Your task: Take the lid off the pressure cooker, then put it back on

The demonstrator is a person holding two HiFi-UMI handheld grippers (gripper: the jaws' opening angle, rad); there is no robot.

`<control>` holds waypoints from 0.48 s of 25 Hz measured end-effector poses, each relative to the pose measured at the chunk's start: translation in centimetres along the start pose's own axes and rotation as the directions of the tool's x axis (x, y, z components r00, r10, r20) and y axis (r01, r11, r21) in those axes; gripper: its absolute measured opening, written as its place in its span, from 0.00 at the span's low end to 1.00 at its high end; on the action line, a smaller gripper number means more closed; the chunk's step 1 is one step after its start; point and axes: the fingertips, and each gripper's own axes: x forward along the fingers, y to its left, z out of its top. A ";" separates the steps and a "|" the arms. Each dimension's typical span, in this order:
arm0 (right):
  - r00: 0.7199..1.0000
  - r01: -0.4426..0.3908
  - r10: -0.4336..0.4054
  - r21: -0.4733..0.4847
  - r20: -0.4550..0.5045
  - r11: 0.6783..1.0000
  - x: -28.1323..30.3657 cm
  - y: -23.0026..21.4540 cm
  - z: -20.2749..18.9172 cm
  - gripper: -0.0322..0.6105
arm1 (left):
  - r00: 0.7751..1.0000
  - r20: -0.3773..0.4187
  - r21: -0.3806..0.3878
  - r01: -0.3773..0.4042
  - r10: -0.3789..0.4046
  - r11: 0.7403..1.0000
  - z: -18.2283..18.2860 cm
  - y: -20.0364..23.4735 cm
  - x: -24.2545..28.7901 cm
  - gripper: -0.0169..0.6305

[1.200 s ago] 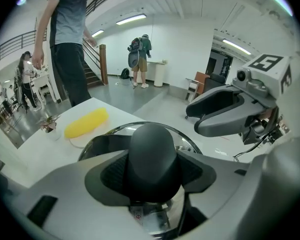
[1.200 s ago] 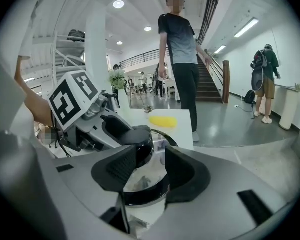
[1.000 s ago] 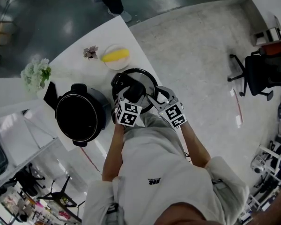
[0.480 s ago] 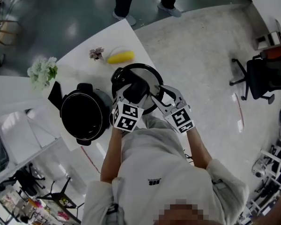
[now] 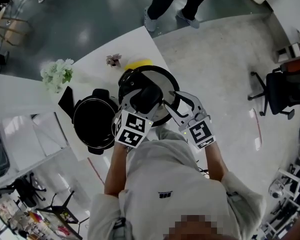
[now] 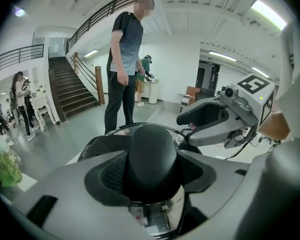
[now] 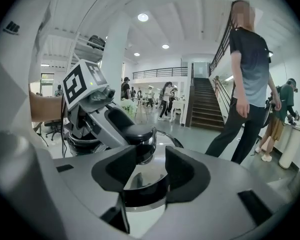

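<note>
The round metal lid (image 5: 162, 81) of the pressure cooker hangs in the air over the table's right corner, held between both grippers. My left gripper (image 5: 141, 103) is shut on the lid's black knob (image 6: 152, 154), which fills the gap between its pads. At the lid's right edge, my right gripper (image 5: 176, 104) has the black rim (image 7: 142, 196) wedged between its two pads. The open black cooker pot (image 5: 95, 124) stands on the table to the left of the lid, level with my left hand. The right gripper view shows the shiny lid top (image 7: 147, 161) and the left gripper (image 7: 127, 129) on the knob.
On the white table (image 5: 90, 66) stand white flowers (image 5: 57, 74) and a small dried sprig (image 5: 113, 60). A yellow object (image 5: 140, 63) peeks out behind the lid. A person (image 5: 175, 4) stands beyond the table's far corner. An office chair (image 5: 280, 91) is at right.
Both grippers have risen with the lid, which looks larger and now covers most of the yellow object. A person has walked up beyond the table.
</note>
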 end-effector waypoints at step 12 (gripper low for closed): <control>0.993 -0.103 0.107 -0.084 0.046 0.991 2.6 4.9 4.7 0.33 | 0.999 -0.002 -0.020 -0.039 0.039 0.999 -1.1 3.6 -7.4 0.47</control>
